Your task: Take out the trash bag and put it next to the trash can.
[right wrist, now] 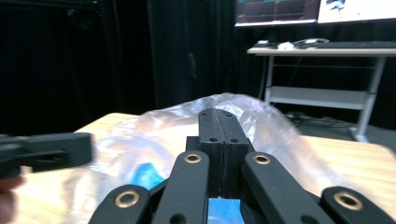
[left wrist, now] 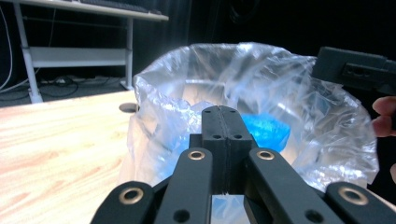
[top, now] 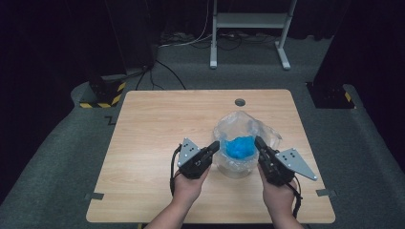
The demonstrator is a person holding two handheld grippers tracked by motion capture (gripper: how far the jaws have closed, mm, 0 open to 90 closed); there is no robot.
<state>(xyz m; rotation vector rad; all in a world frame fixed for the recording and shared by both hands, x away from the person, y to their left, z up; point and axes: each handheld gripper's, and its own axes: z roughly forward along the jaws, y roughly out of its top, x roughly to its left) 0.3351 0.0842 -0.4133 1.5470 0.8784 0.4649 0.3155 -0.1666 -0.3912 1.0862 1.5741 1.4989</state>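
Left gripper [top: 216,144]: jaws pressed flat together in the left gripper view, no gap between the pads. They sit at the near rim of the clear plastic bag [left wrist: 299,93]; a sliver of film shows just below them, but I cannot tell if the film is actually pinched between the pads.

Right gripper [top: 258,140]: same picture in the right gripper view, jaws closed tight against each other, tips up against the bag's wall on the opposite side. Whether any film is caught between them cannot be told either.

The bag stands open-mouthed on the wooden table [top: 153,129], directly between the two sets of jaws, one gripper at each side of its rim in the high view. Inside, at the bottom, a bright blue crumpled object [top: 240,147]; material unclear. From the left jaws it lies just past the tips and slightly right [left wrist: 268,130]; from the right jaws it shows below and left of the tips [right wrist: 148,175].

The opposite gripper shows across the bag in each gripper view: upper right of the left jaws, far left of the right jaws, blurred.

The left hand [top: 187,185] and right hand [top: 278,194] hold the grippers from the near table edge.

A round cable hole [top: 239,102] in the table lies beyond the bag, well past both jaw tips.
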